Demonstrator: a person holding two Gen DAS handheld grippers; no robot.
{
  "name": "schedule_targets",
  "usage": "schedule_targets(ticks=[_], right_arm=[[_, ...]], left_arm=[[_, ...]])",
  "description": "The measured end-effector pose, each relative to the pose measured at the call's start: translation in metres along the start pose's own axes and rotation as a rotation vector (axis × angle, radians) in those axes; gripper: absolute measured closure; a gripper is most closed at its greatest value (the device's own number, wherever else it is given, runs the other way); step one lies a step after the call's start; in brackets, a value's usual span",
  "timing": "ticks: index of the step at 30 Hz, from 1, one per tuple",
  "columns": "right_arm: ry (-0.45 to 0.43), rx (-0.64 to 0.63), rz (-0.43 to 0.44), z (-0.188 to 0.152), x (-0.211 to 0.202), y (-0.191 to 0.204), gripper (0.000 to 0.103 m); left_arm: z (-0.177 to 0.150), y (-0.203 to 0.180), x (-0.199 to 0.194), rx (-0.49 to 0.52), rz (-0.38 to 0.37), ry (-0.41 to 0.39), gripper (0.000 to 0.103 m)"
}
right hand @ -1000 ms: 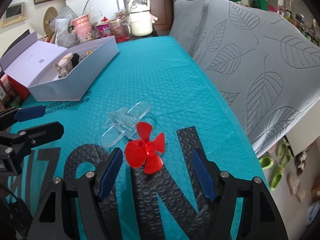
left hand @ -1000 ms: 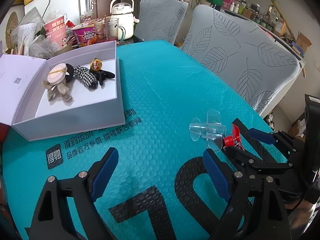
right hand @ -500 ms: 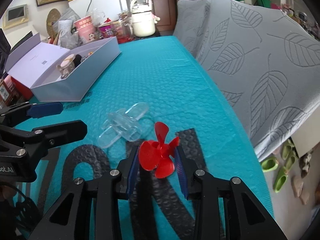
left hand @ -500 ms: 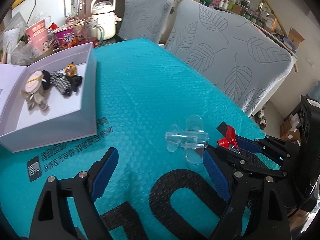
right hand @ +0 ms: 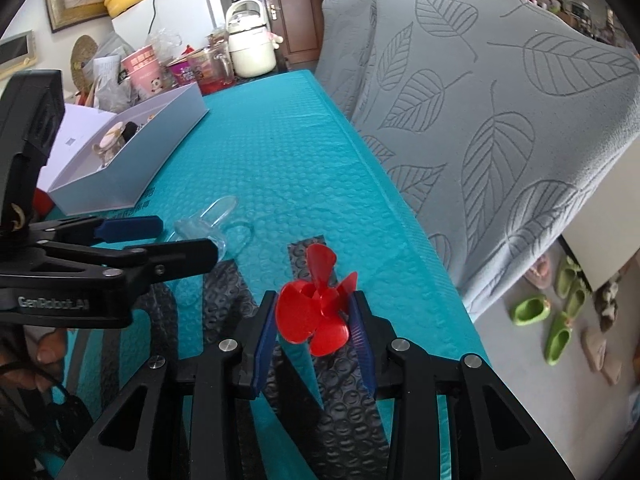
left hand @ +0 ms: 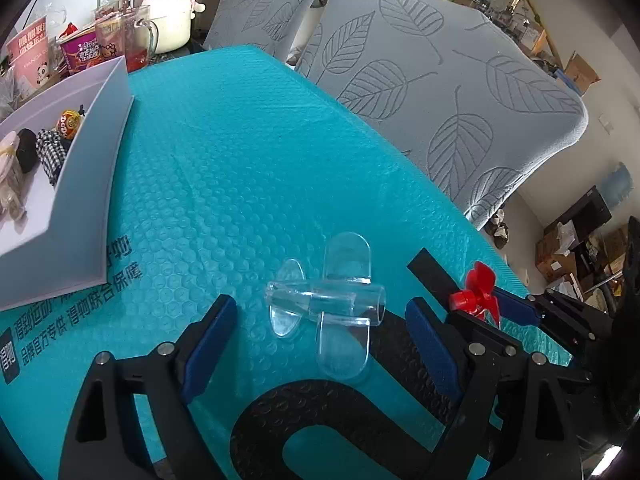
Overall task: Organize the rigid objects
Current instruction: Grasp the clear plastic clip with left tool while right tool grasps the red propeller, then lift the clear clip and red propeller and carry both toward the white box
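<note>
A clear plastic toy plane (left hand: 326,312) lies on the teal bubble mat (left hand: 240,140); it also shows in the right wrist view (right hand: 212,224). My left gripper (left hand: 320,340) is open with a finger on each side of the plane, not touching it. My right gripper (right hand: 314,320) is shut on a red propeller (right hand: 316,312) and holds it off the mat; the propeller also shows in the left wrist view (left hand: 478,292), right of the plane. A white open box (left hand: 84,184) with small trinkets inside sits at the left.
Cups, a noodle bowl (left hand: 82,52) and a white kettle (left hand: 168,12) crowd the table's far end. Two grey leaf-print chairs (left hand: 440,88) stand along the right edge. The floor with green slippers (right hand: 556,320) lies beyond that edge.
My right gripper closed on the red propeller and lifted it off the mat. My left gripper moved right and forward, so its open fingers now straddle the clear plane.
</note>
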State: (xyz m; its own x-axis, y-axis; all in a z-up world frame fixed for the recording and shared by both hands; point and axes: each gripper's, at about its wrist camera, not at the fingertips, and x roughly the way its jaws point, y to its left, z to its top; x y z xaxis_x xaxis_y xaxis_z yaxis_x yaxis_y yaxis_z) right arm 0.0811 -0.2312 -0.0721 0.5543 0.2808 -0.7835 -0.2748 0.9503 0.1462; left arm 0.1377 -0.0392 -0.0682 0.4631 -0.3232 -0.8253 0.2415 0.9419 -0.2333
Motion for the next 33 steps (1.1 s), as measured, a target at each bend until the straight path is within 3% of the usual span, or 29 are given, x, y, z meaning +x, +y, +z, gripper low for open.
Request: schedule_targets(ticks=[3, 7, 8, 10, 14, 17, 19, 24, 27, 30, 33], right_arm=[[0.002, -0.005, 0.001, 0.001, 0.002, 0.001, 0.066], [-0.003, -0.002, 0.043, 0.001, 0.003, 0.003, 0.048], [-0.002, -0.008, 0.042, 0.001, 0.003, 0.004, 0.046], [-0.003, -0.028, 0.023, 0.001, 0.005, 0.009, 0.045], [-0.004, -0.050, -0.010, 0.002, 0.008, 0.014, 0.045], [-0.008, -0.038, -0.012, 0.003, 0.009, 0.013, 0.047], [-0.014, -0.036, -0.040, 0.002, 0.009, 0.011, 0.066], [-0.026, -0.018, -0.030, 0.002, 0.004, 0.009, 0.068], [-0.057, 0.060, 0.086, 0.005, -0.008, 0.001, 0.068], [-0.075, 0.023, 0.011, 0.006, -0.016, 0.010, 0.068], [-0.077, 0.017, 0.023, 0.007, -0.020, 0.016, 0.069]], left_arm=[[0.002, -0.003, 0.001, 0.013, 0.016, -0.010, 0.016], [-0.001, -0.009, 0.006, 0.053, 0.054, -0.027, 0.018], [-0.003, -0.013, 0.006, 0.080, 0.084, -0.029, 0.021], [-0.007, -0.018, 0.006, 0.123, 0.135, -0.045, 0.042], [-0.007, -0.015, 0.005, 0.131, 0.121, -0.064, 0.043], [-0.008, -0.014, 0.003, 0.128, 0.112, -0.066, 0.043], [-0.008, -0.013, 0.002, 0.125, 0.107, -0.065, 0.043], [-0.013, -0.009, -0.004, 0.105, 0.101, -0.059, 0.043], [-0.018, -0.002, -0.012, 0.076, 0.098, -0.064, 0.043], [-0.024, 0.002, -0.022, 0.056, 0.105, -0.078, 0.043], [-0.029, 0.008, -0.033, 0.043, 0.112, -0.093, 0.043]])
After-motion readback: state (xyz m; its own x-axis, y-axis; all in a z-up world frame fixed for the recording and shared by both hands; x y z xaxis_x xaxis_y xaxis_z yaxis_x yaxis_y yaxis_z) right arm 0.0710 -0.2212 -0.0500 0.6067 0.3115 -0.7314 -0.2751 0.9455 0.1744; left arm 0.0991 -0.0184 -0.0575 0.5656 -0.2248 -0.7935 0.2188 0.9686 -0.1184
